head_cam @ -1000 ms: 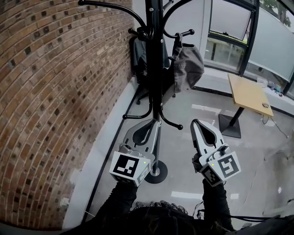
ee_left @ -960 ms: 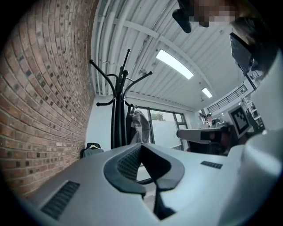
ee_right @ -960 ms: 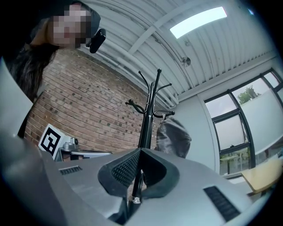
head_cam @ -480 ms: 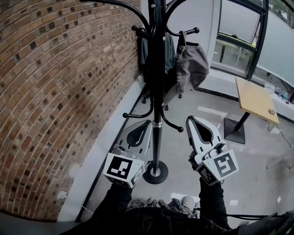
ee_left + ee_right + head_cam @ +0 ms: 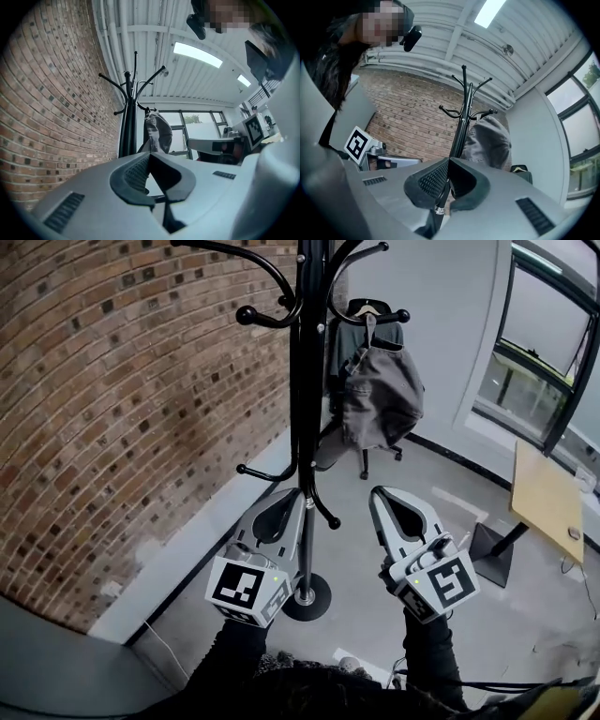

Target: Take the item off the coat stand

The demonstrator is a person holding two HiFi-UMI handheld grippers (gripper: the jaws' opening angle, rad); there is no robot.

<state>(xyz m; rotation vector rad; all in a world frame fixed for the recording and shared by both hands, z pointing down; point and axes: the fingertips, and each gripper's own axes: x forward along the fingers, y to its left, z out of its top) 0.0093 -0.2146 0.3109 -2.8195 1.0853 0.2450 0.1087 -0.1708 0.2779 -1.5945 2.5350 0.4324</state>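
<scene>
A tall black coat stand (image 5: 302,427) rises in front of me, with its round base (image 5: 307,597) on the floor. A grey fabric item (image 5: 380,395) hangs by a loop from a hook on the stand's right side. My left gripper (image 5: 296,491) is shut and empty, low beside the pole, well below the item. To the right of the pole my right gripper (image 5: 378,491) is also shut and empty. In the left gripper view the item (image 5: 157,133) hangs beyond the closed jaw tips (image 5: 149,154). The right gripper view shows the item (image 5: 490,140) above its closed tips (image 5: 448,159).
A brick wall (image 5: 112,409) runs along the left. Behind the stand is an office chair (image 5: 367,329) with a dark garment on it. A wooden table (image 5: 548,502) stands at the right, near the windows (image 5: 544,324). Lower hooks (image 5: 323,512) jut out from the pole near my grippers.
The view has swung round the stand; the item now hangs further right of the pole and the brick wall fills less of the left. Both grippers stay shut and low.
</scene>
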